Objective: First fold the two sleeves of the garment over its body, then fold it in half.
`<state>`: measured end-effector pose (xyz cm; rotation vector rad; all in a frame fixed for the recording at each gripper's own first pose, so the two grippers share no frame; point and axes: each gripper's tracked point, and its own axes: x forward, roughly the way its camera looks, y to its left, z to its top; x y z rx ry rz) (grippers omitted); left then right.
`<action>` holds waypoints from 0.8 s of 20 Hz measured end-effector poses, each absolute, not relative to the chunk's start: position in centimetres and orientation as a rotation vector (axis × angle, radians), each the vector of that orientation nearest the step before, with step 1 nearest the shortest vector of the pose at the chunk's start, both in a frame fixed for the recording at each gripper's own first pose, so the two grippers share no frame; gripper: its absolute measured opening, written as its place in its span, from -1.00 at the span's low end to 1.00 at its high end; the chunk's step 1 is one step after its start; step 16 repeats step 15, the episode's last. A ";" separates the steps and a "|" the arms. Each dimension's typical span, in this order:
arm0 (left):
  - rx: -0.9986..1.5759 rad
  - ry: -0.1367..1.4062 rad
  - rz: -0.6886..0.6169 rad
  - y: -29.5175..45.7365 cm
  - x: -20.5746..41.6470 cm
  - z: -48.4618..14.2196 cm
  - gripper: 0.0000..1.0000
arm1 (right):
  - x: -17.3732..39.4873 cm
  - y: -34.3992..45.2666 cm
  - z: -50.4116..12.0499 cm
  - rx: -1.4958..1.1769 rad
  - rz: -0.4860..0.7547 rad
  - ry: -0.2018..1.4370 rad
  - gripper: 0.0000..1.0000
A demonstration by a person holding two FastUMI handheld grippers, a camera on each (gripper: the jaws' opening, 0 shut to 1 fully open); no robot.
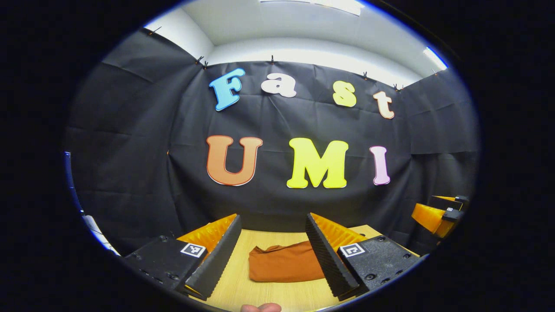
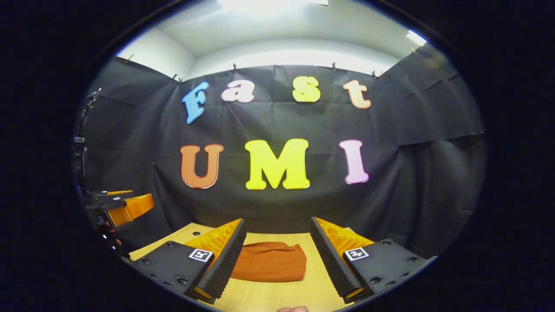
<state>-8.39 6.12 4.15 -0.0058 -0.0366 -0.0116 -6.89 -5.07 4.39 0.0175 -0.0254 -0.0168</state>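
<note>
A rust-orange garment (image 1: 284,263) lies folded into a compact bundle on the light wooden table (image 1: 264,294). In the left gripper view my left gripper (image 1: 273,236) hangs open above the table, the bundle lying between and beyond its fingers, untouched. The right gripper (image 1: 440,214) shows far off at the right edge of that view. In the right gripper view the same garment (image 2: 271,262) rests on the table (image 2: 299,294), and my right gripper (image 2: 277,236) stands open above it, holding nothing. The left gripper (image 2: 123,206) appears at the left of that view.
Black cloth walls close the booth behind and on both sides of the table. A fingertip (image 1: 261,307) shows at the bottom edge of the left gripper view, another fingertip (image 2: 292,309) at the bottom of the right gripper view.
</note>
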 end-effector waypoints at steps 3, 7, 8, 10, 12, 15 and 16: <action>-0.009 -0.142 -0.027 4.0 -11.4 5.6 0.93 | -9.9 -5.1 4.0 0.033 -0.042 -0.044 0.89; 0.026 -0.243 -0.045 1.5 -14.7 5.9 0.92 | -12.3 -4.5 2.3 0.004 -0.036 -0.009 0.89; 0.031 -0.242 -0.037 1.3 -15.0 5.6 0.92 | -12.7 -4.5 2.4 0.003 -0.040 -0.015 0.89; 0.025 -0.218 -0.035 0.7 -15.3 4.6 0.92 | -12.8 -5.0 2.3 0.002 -0.056 -0.028 0.89; 0.028 -0.182 -0.041 0.2 -15.4 3.1 0.92 | -13.2 -4.0 1.6 0.003 -0.056 -0.026 0.89; 0.037 -0.143 -0.029 0.5 -15.2 2.1 0.92 | -13.0 -3.6 1.3 -0.004 -0.049 -0.025 0.89; 0.037 -0.143 -0.029 0.5 -15.2 2.1 0.92 | -13.0 -3.6 1.3 -0.004 -0.049 -0.025 0.89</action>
